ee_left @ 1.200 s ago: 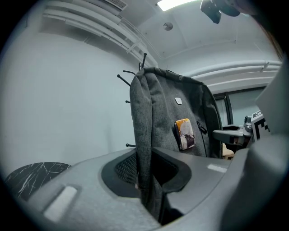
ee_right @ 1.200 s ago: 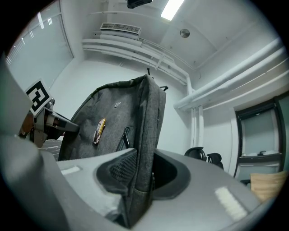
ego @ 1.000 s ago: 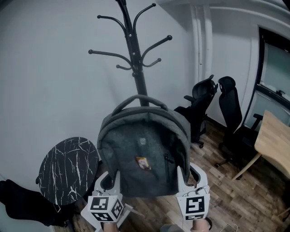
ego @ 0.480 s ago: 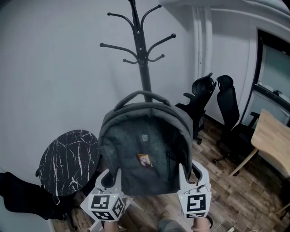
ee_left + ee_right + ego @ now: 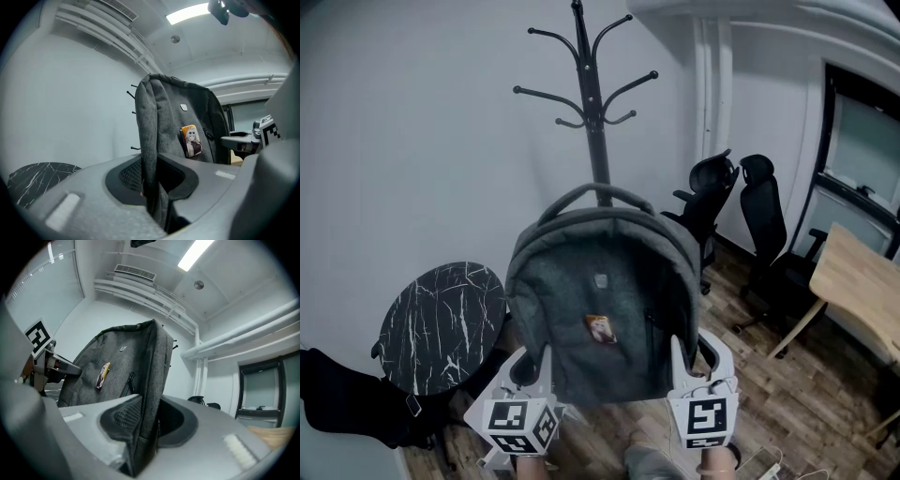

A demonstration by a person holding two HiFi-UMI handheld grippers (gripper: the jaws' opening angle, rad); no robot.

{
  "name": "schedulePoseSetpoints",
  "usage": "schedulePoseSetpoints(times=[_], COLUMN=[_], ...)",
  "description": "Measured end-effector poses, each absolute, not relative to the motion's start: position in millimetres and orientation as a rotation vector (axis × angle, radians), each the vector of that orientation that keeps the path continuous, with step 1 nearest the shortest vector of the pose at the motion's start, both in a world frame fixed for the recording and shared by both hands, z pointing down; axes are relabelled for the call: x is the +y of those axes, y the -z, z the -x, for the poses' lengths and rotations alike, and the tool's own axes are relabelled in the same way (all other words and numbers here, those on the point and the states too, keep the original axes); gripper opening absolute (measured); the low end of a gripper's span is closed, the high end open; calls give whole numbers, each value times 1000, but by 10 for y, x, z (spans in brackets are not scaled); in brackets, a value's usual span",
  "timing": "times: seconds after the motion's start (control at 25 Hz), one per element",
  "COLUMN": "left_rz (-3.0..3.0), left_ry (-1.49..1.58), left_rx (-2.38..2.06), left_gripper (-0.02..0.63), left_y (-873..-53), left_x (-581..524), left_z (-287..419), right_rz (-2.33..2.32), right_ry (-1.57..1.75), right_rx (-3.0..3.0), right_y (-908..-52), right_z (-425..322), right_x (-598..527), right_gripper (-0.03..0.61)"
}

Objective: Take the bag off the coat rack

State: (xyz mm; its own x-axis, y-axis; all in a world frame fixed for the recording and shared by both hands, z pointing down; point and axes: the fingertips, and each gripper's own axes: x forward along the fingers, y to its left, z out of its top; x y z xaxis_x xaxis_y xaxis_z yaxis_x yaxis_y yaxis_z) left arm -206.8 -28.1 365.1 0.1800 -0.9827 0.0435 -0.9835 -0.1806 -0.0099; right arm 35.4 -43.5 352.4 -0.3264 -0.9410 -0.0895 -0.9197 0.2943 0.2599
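A grey fabric backpack [image 5: 600, 309] hung upright in the air in front of the person, front panel facing the camera. It looked free of the black coat rack [image 5: 592, 103] behind it: no hook touched it, and its top handle [image 5: 591, 192] only crossed the rack's pole in the head view.

The left gripper [image 5: 530, 367] was clamped narrowly on the backpack's lower left side edge, the fabric pinched between its pads. The right gripper [image 5: 689, 361] was clamped a little wider on the lower right side edge. Both pointed level.

The bag appeared to be already off the rack, so the step in hand seemed to be carrying it away. Doing that well would mean keeping both grips firm and at one height, since only thin side edges were held and the bag could sag or slip. It would also mean keeping the handle away from the hooks.

A small orange-edged picture badge [image 5: 600, 328] sat on the front panel, with a tiny grey logo patch [image 5: 600, 278] above it. No writing on either could be read. The marker cubes [image 5: 517, 424] bore black-and-white patterns, not words.

A round black marble table [image 5: 441, 323] stood lower left, with black office chairs [image 5: 764, 225] and a wooden desk [image 5: 853, 286] to the right.
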Motion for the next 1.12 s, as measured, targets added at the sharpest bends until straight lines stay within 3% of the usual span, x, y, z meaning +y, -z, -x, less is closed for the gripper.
schedulePoseSetpoints(times=[1.12], left_rz=[-2399], left_ry=[4], left_rx=[-1944], left_gripper=[66], left_y=[-3763], left_x=[270], left_z=[1904], right_rz=[-1777], right_ry=[465], right_rx=[-2396], right_y=[-3520], right_z=[-505], right_x=[182], right_gripper=[95])
